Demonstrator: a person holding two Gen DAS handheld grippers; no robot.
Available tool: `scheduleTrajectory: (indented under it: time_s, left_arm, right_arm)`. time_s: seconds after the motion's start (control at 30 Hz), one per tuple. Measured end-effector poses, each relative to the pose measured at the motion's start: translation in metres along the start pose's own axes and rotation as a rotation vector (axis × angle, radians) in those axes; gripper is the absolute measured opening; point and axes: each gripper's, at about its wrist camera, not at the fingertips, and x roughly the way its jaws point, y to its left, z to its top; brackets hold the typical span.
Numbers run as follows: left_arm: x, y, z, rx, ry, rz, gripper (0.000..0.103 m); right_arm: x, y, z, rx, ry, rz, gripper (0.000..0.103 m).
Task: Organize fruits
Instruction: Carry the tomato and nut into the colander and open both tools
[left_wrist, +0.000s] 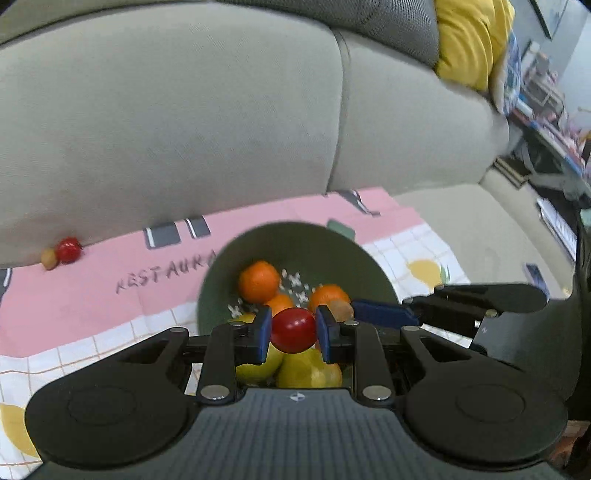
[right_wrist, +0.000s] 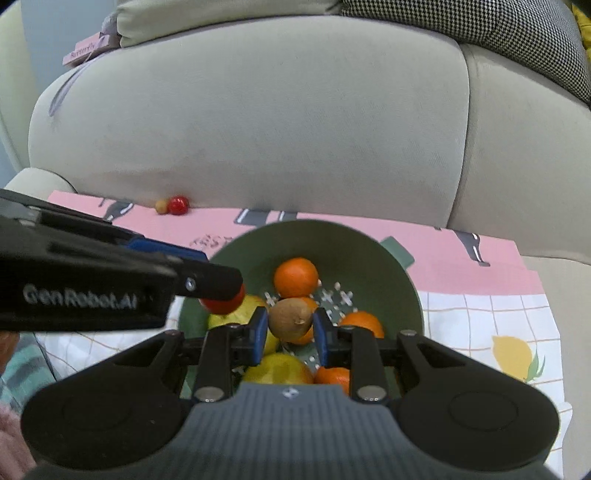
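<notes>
A: Item one, left wrist view. The left gripper (left_wrist: 293, 329) is closed on a red fruit (left_wrist: 293, 330), blue pads touching both its sides, above the near rim of the green bowl (left_wrist: 295, 240). The right gripper (left_wrist: 341, 310) enters from the right; only a sliver of brown shows at its tip.

B: The right wrist view resolves that. The right gripper (right_wrist: 290, 325) is clamped on a brown kiwi (right_wrist: 290, 319), jaws narrowed to its width, over the bowl (right_wrist: 369, 251). The left gripper (right_wrist: 221, 291) crosses from the left, the red fruit (right_wrist: 223, 302) partly hidden beneath its finger.

A: Bowl contents: oranges (left_wrist: 258, 281) toward the far side, yellow-green fruits (left_wrist: 308, 369) at the near side. Exact count cannot be told.

B: Loose items: a small red fruit (right_wrist: 178, 205) touching a tan one (right_wrist: 161, 206), at the cloth's far-left edge against the sofa back.

A: Surface: a pink and white checked cloth (left_wrist: 92, 295) with lemon prints, spread on a beige sofa (left_wrist: 184, 110) seat. Room: a yellow cushion (left_wrist: 469, 40) at the upper right, cluttered shelves beyond.
</notes>
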Motion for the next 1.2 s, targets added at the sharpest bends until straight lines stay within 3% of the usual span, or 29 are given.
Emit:
scheduleTrajectory:
  time_s: [0.67,1.2]
  left_arm:
    - [0.044,0.002,-0.014,0.032,0.165,0.012,0.028]
    - [0.050,0.010,-0.011,0.005,0.195,-0.016,0.032]
  right_arm:
    - [0.028,-0.010,-0.023,-0.039,0.119,-0.016,0.023]
    - [0.035,-0.007,-0.021,-0.059,0.148,-0.026,0.023]
